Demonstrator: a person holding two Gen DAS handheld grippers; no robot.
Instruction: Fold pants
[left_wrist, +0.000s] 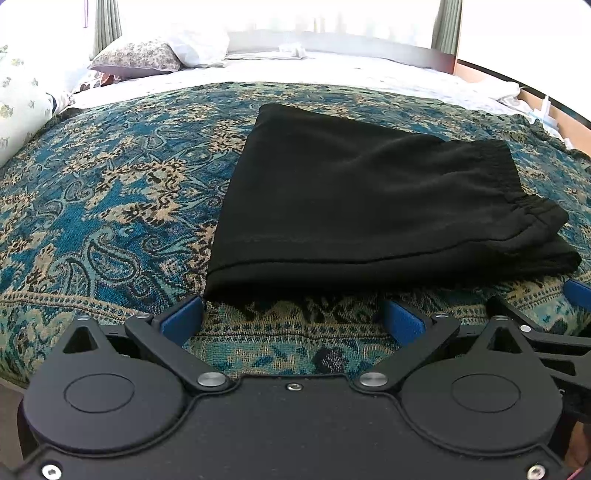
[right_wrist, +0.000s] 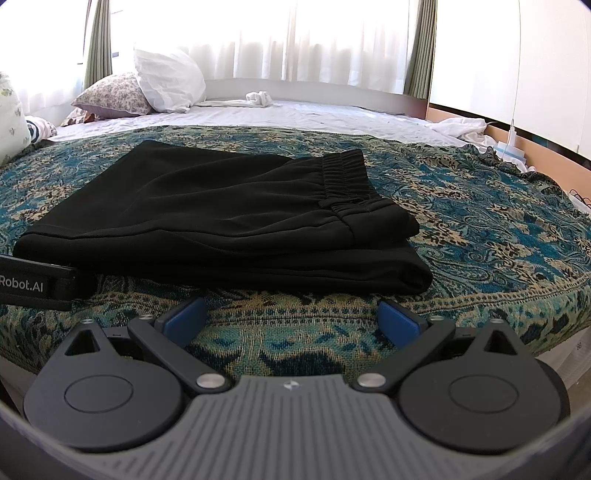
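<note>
Black fabric pants (right_wrist: 221, 218) lie folded on the blue paisley bedspread (right_wrist: 498, 229), elastic waistband end rightward, long axis left-right; left gripper (left_wrist: 293, 317) and right gripper (right_wrist: 291, 317) both spread apart, empty.

Both wrist views low, near bed edge, facing headboard; share folded pants (left_wrist: 369, 199) (right_wrist: 221, 218)

black pants (left_wrist: 369, 199), teal paisley bedspread (left_wrist: 110, 192), white sheet (right_wrist: 295, 114)

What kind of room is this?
Most likely a home bedroom: a bed with pillows at its head, a curtained window behind, and black pants lying folded on a patterned bedspread.
</note>
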